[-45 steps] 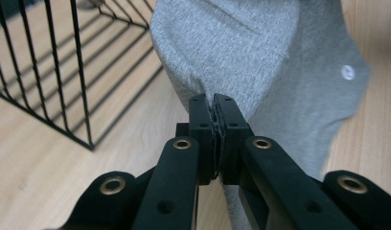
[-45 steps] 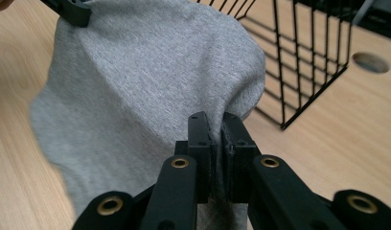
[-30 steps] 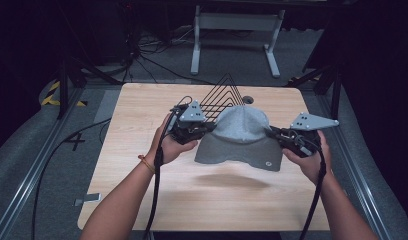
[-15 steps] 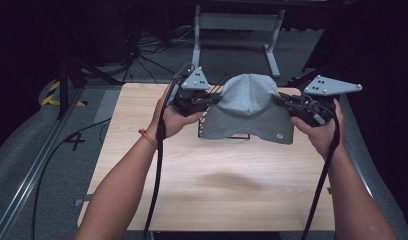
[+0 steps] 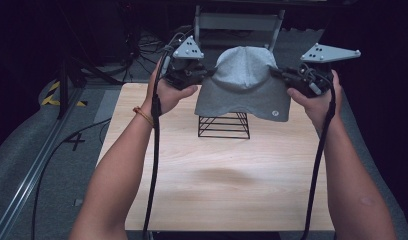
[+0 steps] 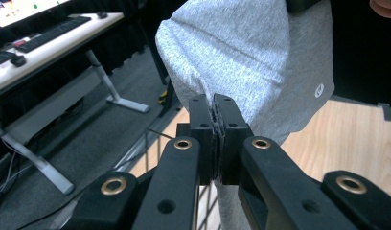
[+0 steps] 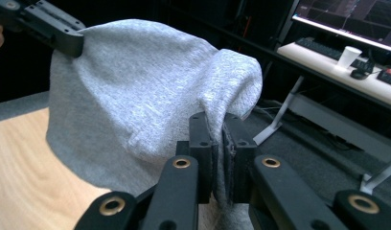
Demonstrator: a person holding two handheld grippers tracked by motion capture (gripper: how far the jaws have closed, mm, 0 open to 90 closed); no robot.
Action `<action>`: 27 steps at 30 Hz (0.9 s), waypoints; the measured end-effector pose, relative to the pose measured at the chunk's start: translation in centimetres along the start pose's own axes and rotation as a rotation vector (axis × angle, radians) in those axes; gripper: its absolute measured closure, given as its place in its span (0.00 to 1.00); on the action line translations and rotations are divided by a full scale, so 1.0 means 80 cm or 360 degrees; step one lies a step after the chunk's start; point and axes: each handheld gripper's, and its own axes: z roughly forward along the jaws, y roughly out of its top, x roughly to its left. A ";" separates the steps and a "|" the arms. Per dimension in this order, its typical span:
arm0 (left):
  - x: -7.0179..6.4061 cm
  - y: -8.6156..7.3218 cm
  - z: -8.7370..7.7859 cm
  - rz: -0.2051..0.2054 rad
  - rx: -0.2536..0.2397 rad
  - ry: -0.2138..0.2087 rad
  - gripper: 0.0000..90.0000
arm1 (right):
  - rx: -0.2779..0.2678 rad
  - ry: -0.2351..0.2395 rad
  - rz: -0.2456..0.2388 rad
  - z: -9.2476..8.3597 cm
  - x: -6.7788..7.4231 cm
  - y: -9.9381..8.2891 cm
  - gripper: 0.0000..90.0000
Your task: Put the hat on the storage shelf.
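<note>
A grey hat (image 5: 242, 82) hangs in the air above the wooden table (image 5: 227, 180), stretched between two grippers. The left gripper (image 5: 206, 75) pinches one side of the hat, and its jaws are squeezed tight on the cloth (image 6: 215, 120). The right gripper (image 5: 276, 74) pinches the other side, its jaws also closed on the cloth (image 7: 220, 125). Under the hat a black wire rack (image 5: 224, 125) stands on the table. A small round mark (image 5: 275, 113) sits near the hat's bottom edge.
</note>
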 end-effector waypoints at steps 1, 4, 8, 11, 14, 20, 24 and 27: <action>0.003 0.002 0.000 0.0001 0.0000 0.0012 0.98 | -0.0002 -0.0011 -0.0012 0.004 -0.003 0.005 0.94; 0.009 0.006 0.003 -0.0009 0.0009 0.0039 0.98 | -0.0006 -0.0012 -0.0010 0.009 -0.009 0.011 0.94; 0.021 0.012 0.011 -0.0026 0.0018 0.0077 0.98 | -0.0006 -0.0027 -0.0006 0.026 -0.019 0.019 0.94; 0.030 0.014 0.020 -0.0020 0.0038 0.0095 0.98 | 0.0006 -0.0027 -0.0005 0.035 -0.021 0.019 0.94; 0.037 0.011 0.029 -0.0042 0.0066 0.0112 0.98 | 0.0033 -0.0028 0.0007 0.050 -0.027 0.017 0.94; 0.049 0.000 0.048 -0.0077 0.0123 0.0133 0.98 | 0.0056 -0.0010 0.0051 0.072 -0.036 0.010 0.94; 0.054 -0.008 0.057 -0.0102 0.0129 0.0107 0.97 | 0.0087 0.0002 0.0057 0.083 -0.040 0.003 0.94; 0.056 -0.013 0.059 -0.0125 0.0137 0.0100 0.97 | 0.0090 0.0014 0.0057 0.088 -0.040 -0.002 0.94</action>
